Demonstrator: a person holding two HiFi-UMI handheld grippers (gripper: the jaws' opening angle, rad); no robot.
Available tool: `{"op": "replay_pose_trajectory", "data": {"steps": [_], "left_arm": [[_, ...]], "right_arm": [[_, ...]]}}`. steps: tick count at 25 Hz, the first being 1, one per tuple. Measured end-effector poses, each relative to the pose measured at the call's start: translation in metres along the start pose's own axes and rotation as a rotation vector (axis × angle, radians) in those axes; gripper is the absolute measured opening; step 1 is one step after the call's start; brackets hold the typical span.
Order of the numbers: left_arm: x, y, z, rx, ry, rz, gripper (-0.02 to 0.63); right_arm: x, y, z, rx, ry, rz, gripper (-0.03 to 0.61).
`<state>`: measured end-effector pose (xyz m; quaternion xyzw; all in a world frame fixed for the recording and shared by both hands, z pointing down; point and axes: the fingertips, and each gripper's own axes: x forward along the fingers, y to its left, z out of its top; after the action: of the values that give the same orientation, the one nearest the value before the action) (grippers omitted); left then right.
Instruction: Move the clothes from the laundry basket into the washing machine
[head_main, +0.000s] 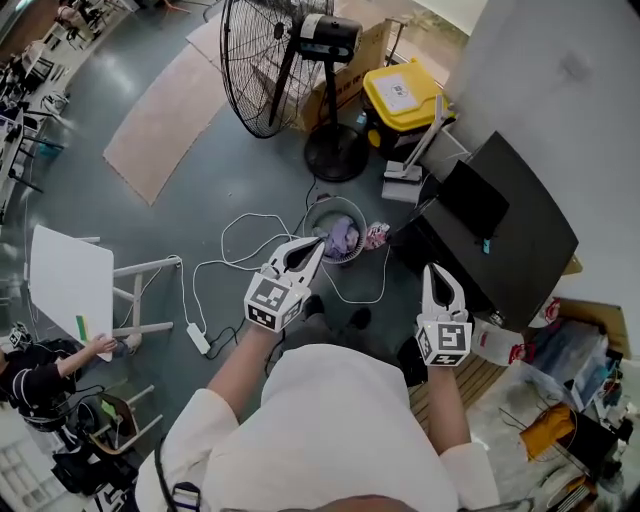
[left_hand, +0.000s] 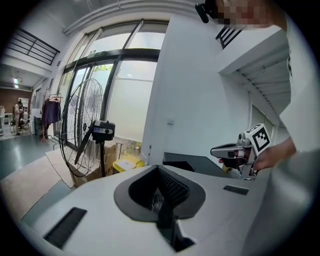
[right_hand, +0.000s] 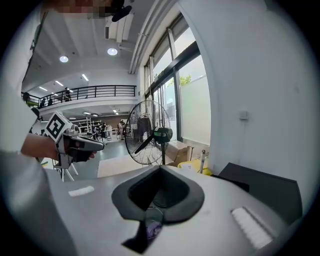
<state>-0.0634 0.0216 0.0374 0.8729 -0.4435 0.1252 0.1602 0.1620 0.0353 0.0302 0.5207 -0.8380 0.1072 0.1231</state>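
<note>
The round grey laundry basket (head_main: 337, 207) stands on the floor with lavender and pink clothes (head_main: 345, 237) in it. One pink piece (head_main: 376, 235) hangs at its right rim. The dark washing machine (head_main: 520, 235) stands to the right against the wall, with a black opening (head_main: 474, 197) in it. My left gripper (head_main: 319, 243) is shut and empty, its tip over the basket's left rim. My right gripper (head_main: 437, 268) is shut and empty in front of the machine. In the left gripper view the jaws (left_hand: 159, 168) meet; in the right gripper view the jaws (right_hand: 160, 167) meet too.
A large standing fan (head_main: 275, 60) is behind the basket, with a yellow box (head_main: 402, 98) and cardboard beside it. White cables (head_main: 245, 250) and a power strip (head_main: 198, 338) lie on the floor at the left. A white table (head_main: 68, 280) is further left. Clutter (head_main: 560, 360) fills the right corner.
</note>
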Motion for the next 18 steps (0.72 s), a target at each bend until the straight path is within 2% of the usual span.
{"op": "replay_pose_trajectory", "data": {"steps": [9,18], "left_arm": [[0.012,0.017,-0.031,-0.052,0.040,0.012,0.006],[0.028,0.037,-0.068,-0.067,0.092,0.000,0.006]], "right_arm": [[0.026,0.002,-0.020,-0.011,0.063,0.033,0.011],[0.059,0.013,-0.055,-0.006,0.112,0.050,0.011]]}}
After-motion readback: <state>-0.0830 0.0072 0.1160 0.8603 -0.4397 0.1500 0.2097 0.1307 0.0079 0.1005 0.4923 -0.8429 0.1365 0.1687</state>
